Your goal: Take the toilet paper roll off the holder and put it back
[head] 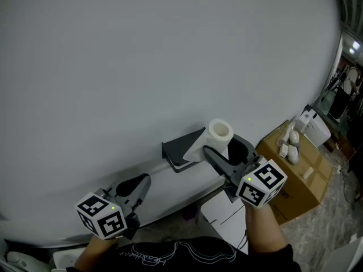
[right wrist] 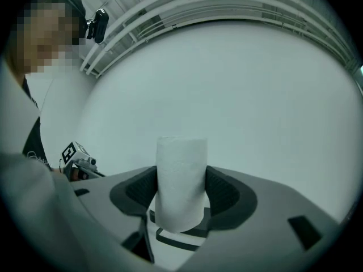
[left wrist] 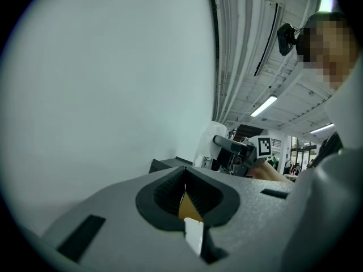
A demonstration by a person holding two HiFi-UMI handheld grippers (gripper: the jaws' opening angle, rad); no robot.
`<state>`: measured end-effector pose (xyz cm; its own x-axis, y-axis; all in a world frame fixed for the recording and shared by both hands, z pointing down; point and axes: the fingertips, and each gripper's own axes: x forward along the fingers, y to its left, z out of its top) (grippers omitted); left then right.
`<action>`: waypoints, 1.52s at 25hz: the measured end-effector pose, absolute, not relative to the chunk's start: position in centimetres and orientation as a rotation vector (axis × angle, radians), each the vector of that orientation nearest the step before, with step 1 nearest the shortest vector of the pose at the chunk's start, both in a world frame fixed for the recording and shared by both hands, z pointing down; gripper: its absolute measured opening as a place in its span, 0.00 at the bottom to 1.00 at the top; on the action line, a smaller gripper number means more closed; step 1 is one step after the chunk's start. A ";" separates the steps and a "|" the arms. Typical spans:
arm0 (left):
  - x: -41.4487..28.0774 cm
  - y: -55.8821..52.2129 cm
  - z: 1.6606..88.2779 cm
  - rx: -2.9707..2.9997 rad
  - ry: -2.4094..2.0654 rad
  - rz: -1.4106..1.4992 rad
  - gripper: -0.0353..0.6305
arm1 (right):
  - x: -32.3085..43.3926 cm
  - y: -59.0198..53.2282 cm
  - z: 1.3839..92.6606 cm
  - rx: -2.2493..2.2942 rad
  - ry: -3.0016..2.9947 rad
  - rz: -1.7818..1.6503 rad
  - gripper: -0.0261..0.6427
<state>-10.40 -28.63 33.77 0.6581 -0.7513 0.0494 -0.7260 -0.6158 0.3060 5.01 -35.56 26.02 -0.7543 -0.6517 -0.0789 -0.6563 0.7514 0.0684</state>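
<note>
The white toilet paper roll stands upright between the jaws of my right gripper, which is shut on its sides. In the right gripper view the roll fills the gap between the dark pads, and part of the holder shows just below it. The dark grey holder is fixed to the pale wall, and the roll is at its right end; whether they touch I cannot tell. My left gripper hangs lower left, away from the holder, its jaws shut on nothing.
A pale wall fills most of the head view. A cardboard box with small white items on top stands at the right. A white object lies on the floor below the right gripper.
</note>
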 end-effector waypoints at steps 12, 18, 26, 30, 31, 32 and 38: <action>-11.3 -30.5 34.2 2.588 -1.212 -0.081 0.06 | 3.3 -41.6 29.6 -1.143 2.933 0.050 0.44; -10.6 -30.6 35.0 2.579 -1.205 -0.079 0.06 | 3.4 -43.1 31.1 -1.161 2.946 0.005 0.44; -10.6 -30.8 34.8 2.554 -1.241 -0.083 0.06 | 3.4 -43.9 32.2 -1.171 2.975 -0.013 0.44; -10.7 -30.7 34.8 2.538 -1.252 -0.077 0.06 | 3.5 -43.8 32.1 -1.173 2.976 0.000 0.44; -10.7 -30.6 34.8 2.536 -1.253 -0.073 0.06 | 3.5 -43.7 32.0 -1.172 2.974 0.006 0.44; -10.7 -30.6 34.8 2.536 -1.253 -0.070 0.06 | 3.4 -43.7 31.9 -1.172 2.972 0.012 0.44; -10.7 -30.0 34.9 2.546 -1.244 -0.065 0.06 | 3.9 -43.4 31.2 -1.189 2.912 0.021 0.53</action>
